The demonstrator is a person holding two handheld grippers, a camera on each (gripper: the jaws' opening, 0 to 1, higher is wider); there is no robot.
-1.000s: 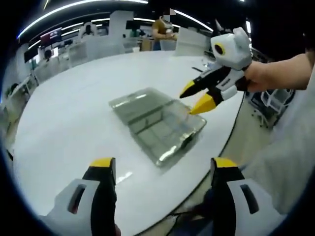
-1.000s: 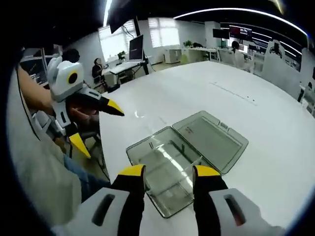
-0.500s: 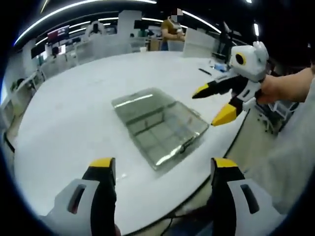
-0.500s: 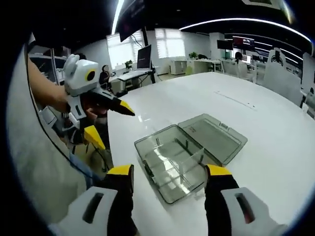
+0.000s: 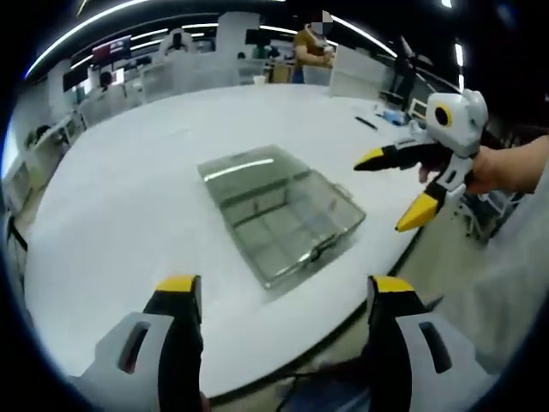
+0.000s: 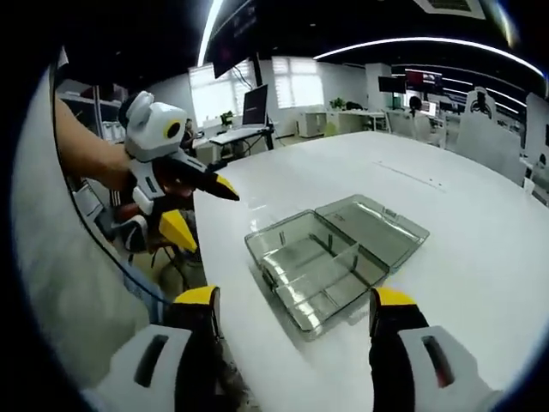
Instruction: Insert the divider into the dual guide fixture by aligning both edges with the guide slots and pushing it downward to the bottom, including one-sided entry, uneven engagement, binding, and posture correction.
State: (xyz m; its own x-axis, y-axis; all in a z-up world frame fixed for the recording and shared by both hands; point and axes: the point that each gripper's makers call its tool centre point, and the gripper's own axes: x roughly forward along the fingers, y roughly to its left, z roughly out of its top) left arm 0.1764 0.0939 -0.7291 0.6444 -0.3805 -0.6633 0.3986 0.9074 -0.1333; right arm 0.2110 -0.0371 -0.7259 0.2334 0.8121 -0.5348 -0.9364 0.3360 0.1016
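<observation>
White round table [image 5: 129,197] [image 6: 480,257], smooth and glossy, carries a clear plastic box [image 5: 279,210] [image 6: 334,257] near its edge. Box is rectangular, hinged lid [image 6: 373,225] lying open flat beside the tray. Divider [image 6: 336,257], a thin clear panel, stands upright across the tray between its long walls; whether it is seated to the bottom cannot be told.

Left gripper [image 5: 283,296] [image 6: 199,210]: jaws spread wide, holding nothing, hanging off the table edge, apart from the box. Right gripper [image 6: 296,305] [image 5: 399,190]: jaws likewise spread, empty, near the box but clear of it. Jaw tips yellow, bodies white and black.

Nothing stands between grippers and box. Background: office desks, monitors [image 6: 256,101], chairs, a person [image 5: 310,51] standing at the far side. No legible writing
</observation>
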